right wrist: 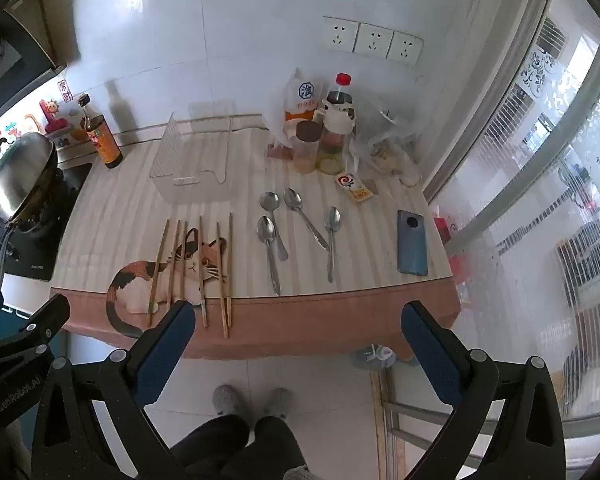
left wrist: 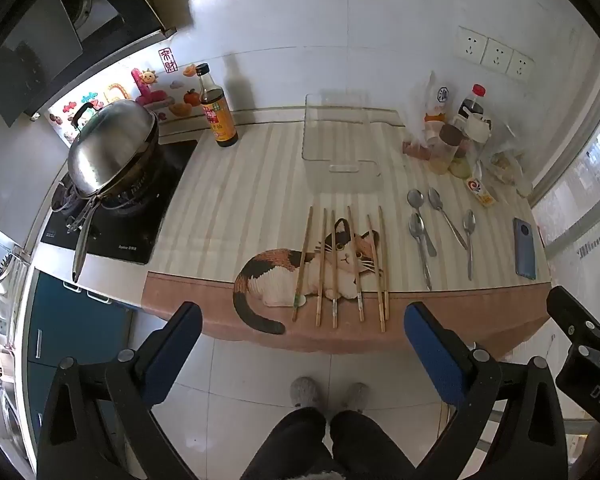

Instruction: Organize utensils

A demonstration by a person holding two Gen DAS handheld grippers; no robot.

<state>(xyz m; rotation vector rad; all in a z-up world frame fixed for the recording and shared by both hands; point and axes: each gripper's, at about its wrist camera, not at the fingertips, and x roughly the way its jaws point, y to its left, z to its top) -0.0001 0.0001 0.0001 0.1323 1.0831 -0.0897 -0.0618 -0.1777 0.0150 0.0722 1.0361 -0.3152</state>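
Observation:
Several wooden chopsticks (left wrist: pixel 334 268) (right wrist: pixel 200 268) lie side by side on the cat-print mat, pointing away from me. To their right rest several metal spoons (left wrist: pixel 420 240) (right wrist: pixel 276 236). A clear plastic box (left wrist: pixel 340 136) (right wrist: pixel 192 152) stands empty behind them. My left gripper (left wrist: pixel 302 312) hangs open above the counter's front edge, in line with the chopsticks, nothing between its blue pads. My right gripper (right wrist: pixel 294 312) is open too, held before the front edge below the spoons, its left fingertip (right wrist: pixel 180 312) overlapping the chopstick ends in view.
A lidded wok (left wrist: pixel 112 148) sits on the stove at left, a dark sauce bottle (left wrist: pixel 218 108) beside it. Bottles, jars and bags (right wrist: pixel 324 132) crowd the back right. A blue phone (right wrist: pixel 412 244) lies at the right edge. The person's legs and slippers (left wrist: pixel 308 392) show below.

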